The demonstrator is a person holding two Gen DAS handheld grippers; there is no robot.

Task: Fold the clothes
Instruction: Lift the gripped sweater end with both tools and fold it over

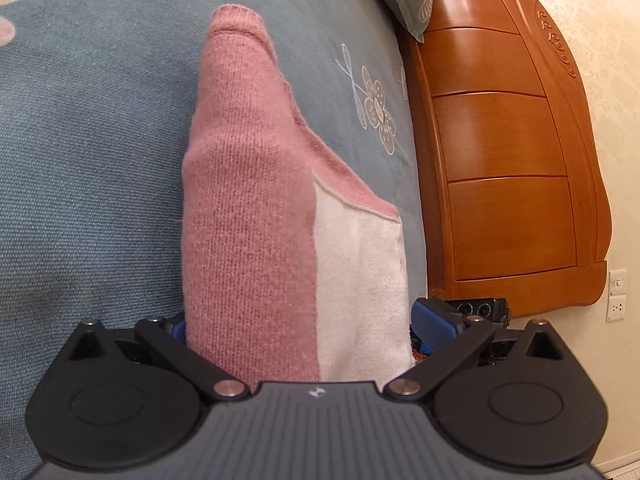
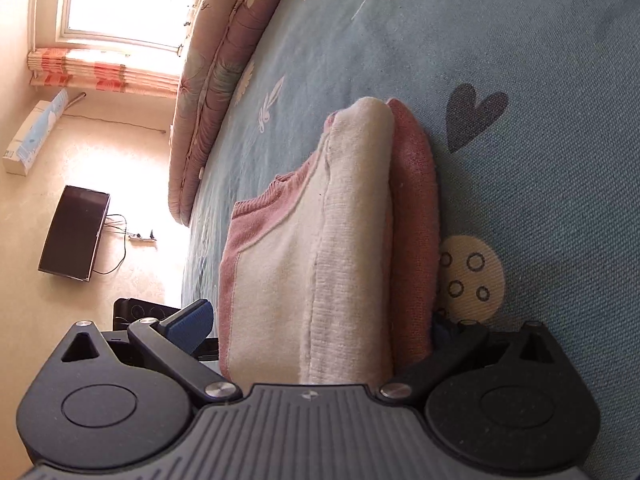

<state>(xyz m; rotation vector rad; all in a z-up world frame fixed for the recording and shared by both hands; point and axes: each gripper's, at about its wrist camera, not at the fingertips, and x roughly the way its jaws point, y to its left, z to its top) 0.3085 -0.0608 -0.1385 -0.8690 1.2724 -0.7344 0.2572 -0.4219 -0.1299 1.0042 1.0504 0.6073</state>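
Left wrist view: the left claw (image 1: 298, 336) stands wide open astride the folded pink-and-white sweater (image 1: 256, 200) on the bed (image 1: 88, 140) — its long axis runs straight ahead.

Right wrist view: the right claw (image 2: 320, 320) likewise straddles the sweater (image 2: 344, 248), spread, gripping nothing.

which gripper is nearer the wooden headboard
Left. The left gripper straddles the pink and white sweater with the wooden headboard just beyond; the right gripper faces the window end.

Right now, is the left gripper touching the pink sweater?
Cannot tell. In the left wrist view the pink sweater fills the left gripper, but a gap shows beside the right blue pad.
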